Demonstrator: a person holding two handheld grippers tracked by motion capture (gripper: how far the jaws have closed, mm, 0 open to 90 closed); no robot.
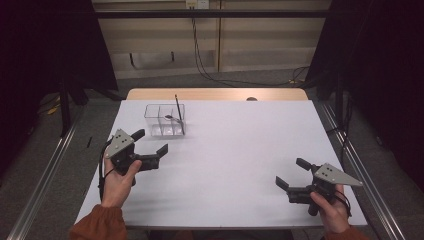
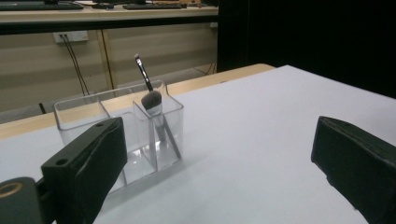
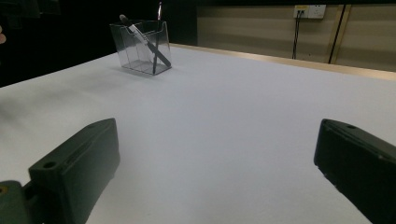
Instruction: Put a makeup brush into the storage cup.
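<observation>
White table [image 1: 225, 150], clear organizer [image 1: 165, 120], brush [image 1: 178, 114], unlabelled

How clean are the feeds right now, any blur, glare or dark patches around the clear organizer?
High view: even light on the white table, dark curtains at both sides, clear organizer small and soft. Left gripper view: organizer and makeup brush fairly sharp, near fingers blurred. Right gripper view: organizer distant against a dark background, fingers out of focus; no strong glare.

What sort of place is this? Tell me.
Likely a lab recording rig, not a home. A bare white table stands between black curtains, metal rails run along the floor, and cables hang from a wall socket. A clear organizer holds brushes.
</observation>
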